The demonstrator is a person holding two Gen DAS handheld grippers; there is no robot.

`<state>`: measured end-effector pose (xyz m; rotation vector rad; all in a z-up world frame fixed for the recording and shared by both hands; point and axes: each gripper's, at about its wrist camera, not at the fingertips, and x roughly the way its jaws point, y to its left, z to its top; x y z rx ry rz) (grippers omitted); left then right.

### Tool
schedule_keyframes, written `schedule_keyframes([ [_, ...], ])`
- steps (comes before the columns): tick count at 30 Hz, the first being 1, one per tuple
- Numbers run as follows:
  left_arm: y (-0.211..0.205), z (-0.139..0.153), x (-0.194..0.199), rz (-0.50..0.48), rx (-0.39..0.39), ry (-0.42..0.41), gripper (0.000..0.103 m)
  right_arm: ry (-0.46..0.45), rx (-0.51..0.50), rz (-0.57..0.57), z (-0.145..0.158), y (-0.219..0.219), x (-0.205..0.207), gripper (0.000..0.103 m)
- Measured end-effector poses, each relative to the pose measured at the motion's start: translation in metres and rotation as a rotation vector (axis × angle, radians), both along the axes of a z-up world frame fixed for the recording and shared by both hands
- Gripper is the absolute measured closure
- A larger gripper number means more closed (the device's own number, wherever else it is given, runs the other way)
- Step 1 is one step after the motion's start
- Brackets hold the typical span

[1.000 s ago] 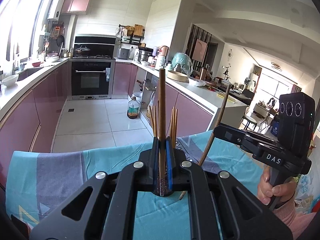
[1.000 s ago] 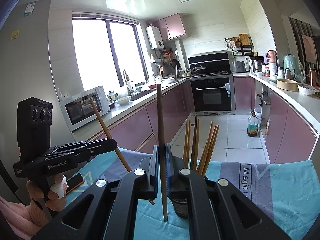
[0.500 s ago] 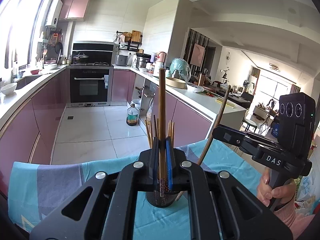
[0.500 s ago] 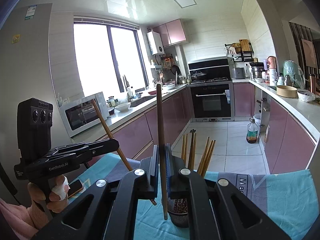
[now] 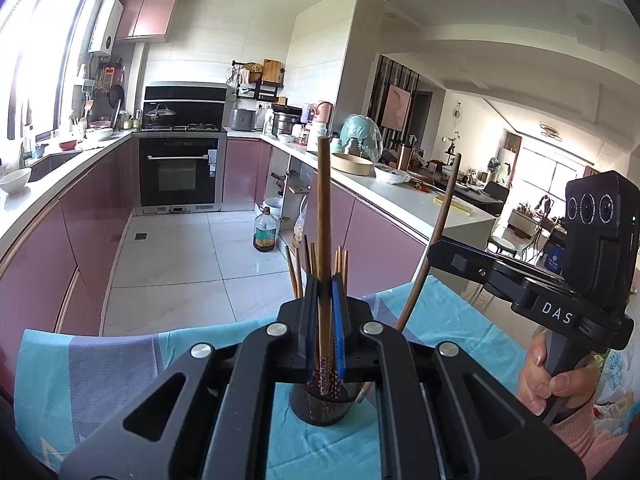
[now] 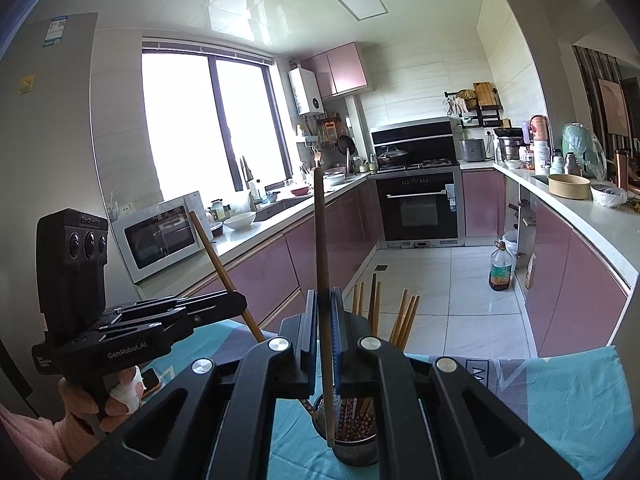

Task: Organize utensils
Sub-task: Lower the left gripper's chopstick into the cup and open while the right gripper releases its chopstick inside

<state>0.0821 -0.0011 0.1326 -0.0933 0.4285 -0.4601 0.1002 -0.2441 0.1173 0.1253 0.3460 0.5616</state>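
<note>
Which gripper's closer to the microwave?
Left. The left gripper is on the microwave's side of the table; the right gripper is farther from it, over the cup.

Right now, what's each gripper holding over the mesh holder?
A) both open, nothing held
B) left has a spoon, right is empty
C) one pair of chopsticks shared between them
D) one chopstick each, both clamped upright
D: the left gripper is shut on a light brown chopstick and the right gripper on a darker chopstick, each upright above the mesh holder.
</note>
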Motion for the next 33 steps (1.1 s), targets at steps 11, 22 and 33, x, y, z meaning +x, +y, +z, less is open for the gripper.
schedule_keyframes([
  [11, 0.003, 0.006, 0.003, -0.008, 0.002, 0.016, 0.095, 0.001, 0.005, -0.016, 0.001, 0.003, 0.004, 0.098],
  [22, 0.005, 0.004, 0.016, -0.014, 0.004, 0.046, 0.095, 0.037, 0.003, -0.033, -0.008, 0.008, 0.018, 0.098],
  [33, 0.001, 0.004, 0.028, -0.026, 0.017, 0.07, 0.095, 0.064, -0.008, -0.043, -0.013, 0.008, 0.027, 0.098],
])
